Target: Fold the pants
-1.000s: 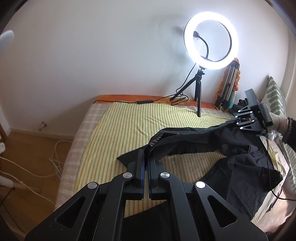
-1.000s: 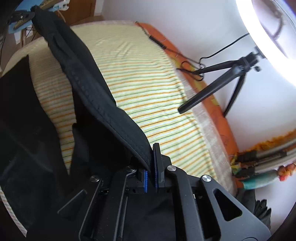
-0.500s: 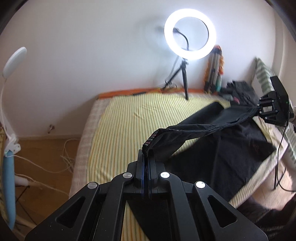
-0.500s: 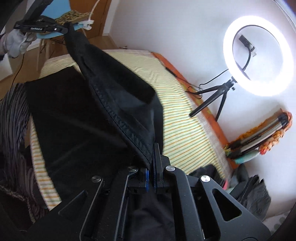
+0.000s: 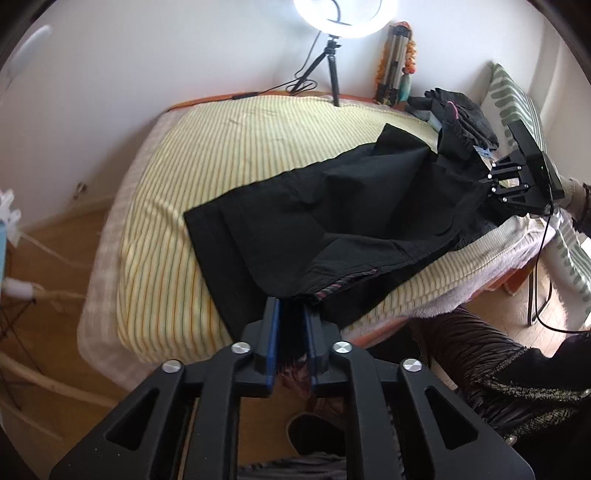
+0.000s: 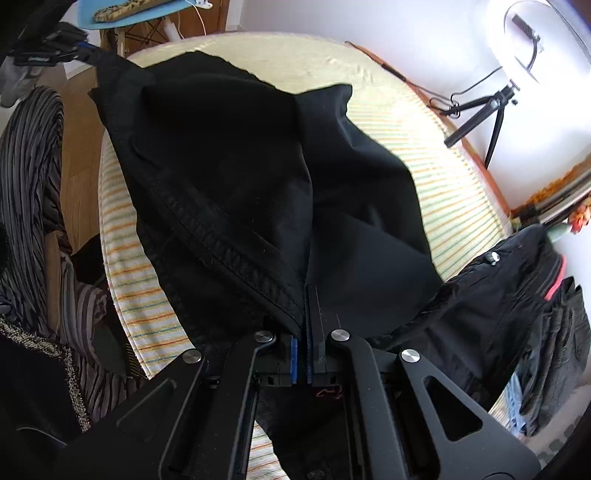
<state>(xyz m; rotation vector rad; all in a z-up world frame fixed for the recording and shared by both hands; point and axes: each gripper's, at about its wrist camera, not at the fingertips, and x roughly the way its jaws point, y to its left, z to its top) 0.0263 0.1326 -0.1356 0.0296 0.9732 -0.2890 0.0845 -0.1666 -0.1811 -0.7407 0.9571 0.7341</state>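
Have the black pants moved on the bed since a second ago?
Yes. The black pants were bunched toward the bed's far side near the ring light; now they lie spread flatter, pulled toward the striped sheet's near edge.

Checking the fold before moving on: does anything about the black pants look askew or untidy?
Yes. The black pants lie diagonally across the striped bedsheet, rumpled, with one corner peaked up near the far side, edges unaligned.
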